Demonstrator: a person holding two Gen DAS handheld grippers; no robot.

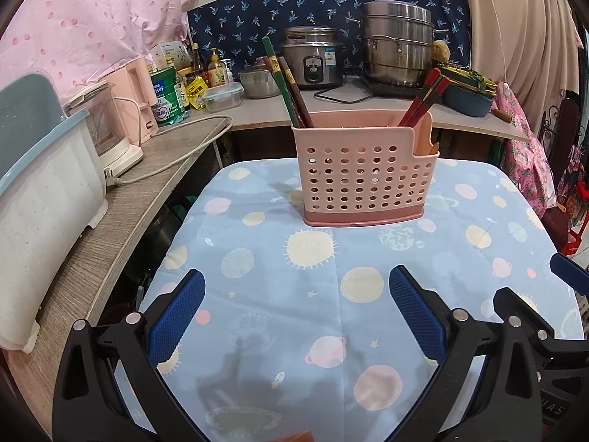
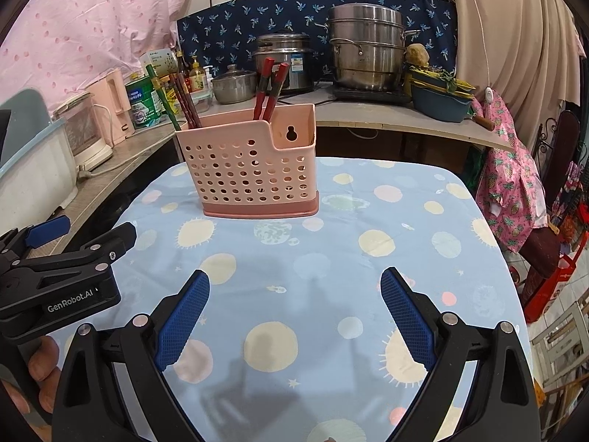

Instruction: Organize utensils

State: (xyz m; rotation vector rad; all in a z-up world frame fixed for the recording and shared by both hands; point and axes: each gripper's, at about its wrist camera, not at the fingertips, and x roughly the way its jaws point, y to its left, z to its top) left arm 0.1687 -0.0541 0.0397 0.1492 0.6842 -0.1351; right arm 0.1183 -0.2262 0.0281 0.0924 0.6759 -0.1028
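Observation:
A pink perforated utensil holder (image 1: 364, 169) (image 2: 250, 169) stands upright on the table's blue planet-print cloth (image 1: 331, 294) (image 2: 331, 243). Green and brown chopsticks (image 1: 291, 88) (image 2: 176, 99) lean out of its left end. Red-and-black chopsticks (image 1: 423, 97) (image 2: 268, 88) stick up near its narrow side pocket. My left gripper (image 1: 296, 313) (image 2: 86, 234) is open over bare cloth, well short of the holder. My right gripper (image 2: 294, 313) (image 1: 541, 287) hovers beside it, also open and holding nothing. A hand (image 2: 40, 364) grips the left tool.
An L-shaped counter wraps the table's left and far sides. On it are a dish rack (image 1: 40, 199), a pink kettle (image 1: 136, 88), bottles, a rice cooker (image 1: 313, 59) and stacked steel pots (image 1: 397, 48). Patterned cloth (image 2: 511, 184) and chairs crowd the right.

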